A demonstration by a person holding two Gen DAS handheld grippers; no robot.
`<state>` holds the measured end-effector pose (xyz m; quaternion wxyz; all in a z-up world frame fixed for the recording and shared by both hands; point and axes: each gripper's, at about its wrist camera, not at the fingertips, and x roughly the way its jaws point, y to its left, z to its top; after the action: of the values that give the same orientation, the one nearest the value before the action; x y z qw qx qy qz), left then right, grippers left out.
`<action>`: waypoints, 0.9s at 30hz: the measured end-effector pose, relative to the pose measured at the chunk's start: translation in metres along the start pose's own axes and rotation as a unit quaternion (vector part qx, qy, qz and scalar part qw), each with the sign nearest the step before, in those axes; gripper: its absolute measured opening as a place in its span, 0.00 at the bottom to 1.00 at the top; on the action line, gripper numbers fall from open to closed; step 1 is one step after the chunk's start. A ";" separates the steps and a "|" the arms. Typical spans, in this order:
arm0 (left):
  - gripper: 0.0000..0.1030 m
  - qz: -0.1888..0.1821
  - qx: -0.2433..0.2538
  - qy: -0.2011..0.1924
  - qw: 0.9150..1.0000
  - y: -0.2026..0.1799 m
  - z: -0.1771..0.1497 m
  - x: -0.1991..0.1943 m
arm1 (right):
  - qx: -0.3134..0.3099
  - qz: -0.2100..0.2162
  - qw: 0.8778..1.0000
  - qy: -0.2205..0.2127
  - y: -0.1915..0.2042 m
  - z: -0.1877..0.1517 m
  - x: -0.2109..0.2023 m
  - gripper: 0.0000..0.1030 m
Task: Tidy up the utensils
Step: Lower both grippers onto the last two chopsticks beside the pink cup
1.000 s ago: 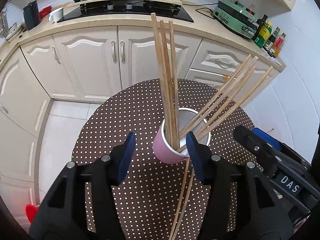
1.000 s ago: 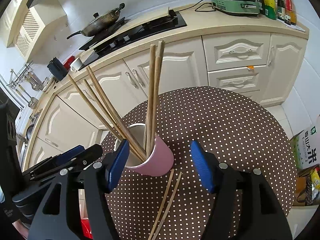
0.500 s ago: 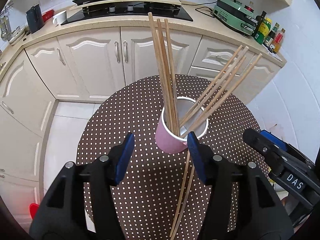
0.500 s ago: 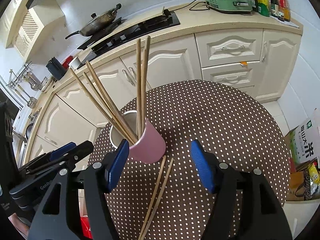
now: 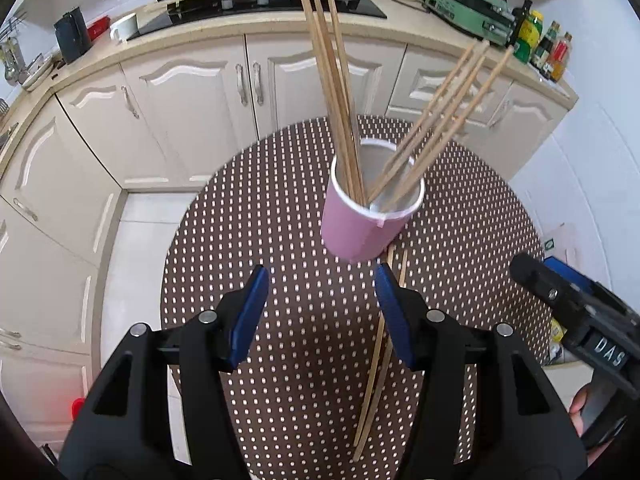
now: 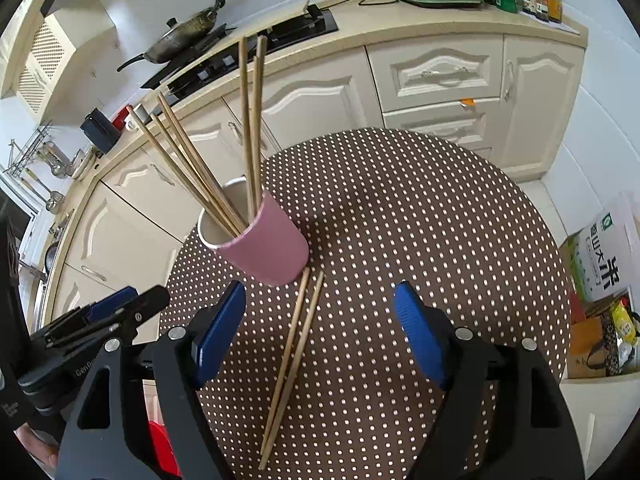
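Note:
A pink cup (image 5: 362,232) stands on the round dotted table (image 5: 280,240) and holds several wooden chopsticks (image 5: 336,92). Two loose chopsticks (image 5: 378,360) lie on the table in front of the cup. My left gripper (image 5: 322,312) is open and empty, a little short of the cup. In the right wrist view the cup (image 6: 266,246) stands to the upper left, and the loose chopsticks (image 6: 292,356) lie between my fingers. My right gripper (image 6: 320,332) is open and empty above them.
Cream kitchen cabinets (image 5: 192,92) and a counter with a hob (image 5: 260,0) stand behind the table. Boxes and bags (image 6: 604,260) sit on the floor at the right. The other gripper shows at the right edge of the left wrist view (image 5: 580,312).
Both grippers have drawn back from the cup, which now stands farther from the fingers. More of the two loose chopsticks shows. Both stay open.

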<state>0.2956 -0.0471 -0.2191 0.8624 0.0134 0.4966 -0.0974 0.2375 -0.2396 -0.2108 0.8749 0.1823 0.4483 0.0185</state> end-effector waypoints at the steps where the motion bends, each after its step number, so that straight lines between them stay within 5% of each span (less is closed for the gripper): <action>1: 0.54 0.000 0.001 0.005 1.000 0.001 -0.002 0.001 | 0.003 -0.002 1.000 0.004 -0.002 -0.003 0.001 0.72; 6: 0.55 -0.002 0.017 0.027 0.999 -0.003 -0.019 0.009 | 0.011 -0.014 1.000 0.018 -0.006 -0.016 0.006 0.81; 27: 0.59 0.006 0.048 0.119 0.992 -0.002 -0.059 0.067 | 0.027 -0.053 0.990 0.125 -0.010 -0.059 0.065 0.82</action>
<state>0.2774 -0.0519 -0.3069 0.7960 0.0687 0.5905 -0.1137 0.2288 -0.2179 -0.2960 0.8068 0.1778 0.5631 -0.0176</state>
